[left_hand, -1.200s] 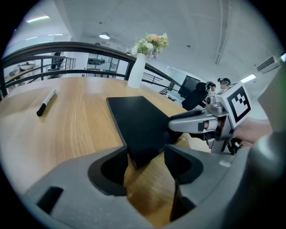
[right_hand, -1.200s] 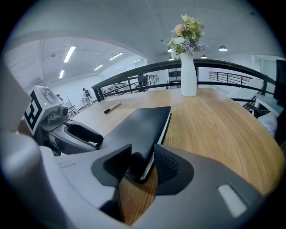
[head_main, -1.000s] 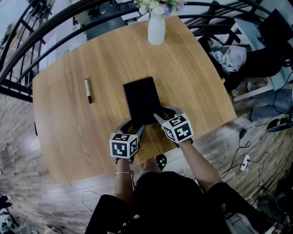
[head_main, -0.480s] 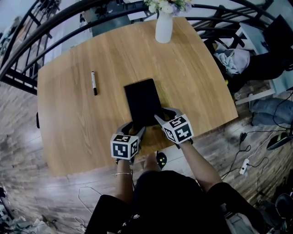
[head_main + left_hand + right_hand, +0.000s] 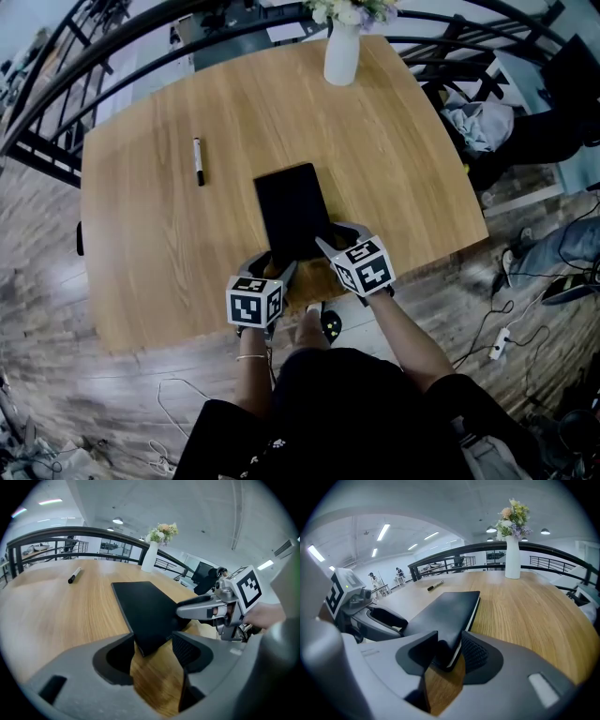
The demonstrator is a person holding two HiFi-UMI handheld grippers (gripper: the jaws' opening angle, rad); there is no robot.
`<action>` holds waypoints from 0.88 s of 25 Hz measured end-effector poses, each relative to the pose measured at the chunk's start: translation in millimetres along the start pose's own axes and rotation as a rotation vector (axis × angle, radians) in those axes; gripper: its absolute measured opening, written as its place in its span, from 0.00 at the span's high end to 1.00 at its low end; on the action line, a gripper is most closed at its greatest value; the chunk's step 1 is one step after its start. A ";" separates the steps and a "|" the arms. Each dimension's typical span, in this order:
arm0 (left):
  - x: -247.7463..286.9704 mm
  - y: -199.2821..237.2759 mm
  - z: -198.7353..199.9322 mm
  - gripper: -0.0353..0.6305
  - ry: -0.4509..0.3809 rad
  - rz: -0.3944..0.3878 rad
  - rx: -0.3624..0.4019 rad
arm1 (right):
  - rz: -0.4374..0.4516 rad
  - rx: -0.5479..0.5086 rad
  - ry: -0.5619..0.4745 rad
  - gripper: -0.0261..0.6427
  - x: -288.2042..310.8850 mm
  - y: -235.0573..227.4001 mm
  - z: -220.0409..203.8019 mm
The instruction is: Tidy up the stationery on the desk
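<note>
- A black notebook (image 5: 292, 208) lies flat near the middle of the wooden tabletop (image 5: 403, 159), closed, its short near edge towards the person.
- The left tool (image 5: 152, 644) has the notebook's near left corner wedged between its jaws. Both jaws meet the corner's edges, so it is gripping the notebook.
- The right tool (image 5: 449, 651) is clamped on the near right corner. One jaw lies against the dark cover and the ribbed pad of the other against the pale page edges.
- In the head view the two tools sit side by side at the near end of the notebook, close to the near edge of the tabletop, each angled downward and inward.
- A marker pen (image 5: 198, 161) lies by itself on the tabletop, well apart from the notebook on its left and farther from the person.
- A white vase (image 5: 341, 54) with flowers (image 5: 513, 515) stands upright at the far edge of the tabletop, well beyond the notebook.
- A dark curved railing (image 5: 93, 530) runs behind the far side of the tabletop.
</note>
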State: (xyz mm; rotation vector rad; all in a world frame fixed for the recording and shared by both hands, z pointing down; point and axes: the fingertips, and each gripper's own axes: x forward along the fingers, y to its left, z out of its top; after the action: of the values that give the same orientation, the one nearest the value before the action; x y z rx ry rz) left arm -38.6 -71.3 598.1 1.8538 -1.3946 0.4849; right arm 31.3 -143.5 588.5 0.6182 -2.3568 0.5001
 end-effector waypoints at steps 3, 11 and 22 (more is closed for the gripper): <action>-2.9 -1.5 -3.0 0.58 0.003 0.004 0.001 | 0.002 -0.003 0.000 0.72 -2.4 3.3 -2.1; -6.7 -1.0 -7.6 0.58 0.004 0.005 -0.005 | 0.002 -0.004 0.005 0.71 -2.1 8.3 -6.7; -9.5 -1.7 -9.0 0.58 -0.022 -0.033 -0.039 | 0.022 0.002 -0.006 0.70 -1.7 7.7 -10.6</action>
State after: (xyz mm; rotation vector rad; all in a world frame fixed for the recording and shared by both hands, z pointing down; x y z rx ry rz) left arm -39.0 -58.2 596.8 1.8523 -1.3765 0.4195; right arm 33.4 -131.4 593.5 0.5962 -2.3714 0.5118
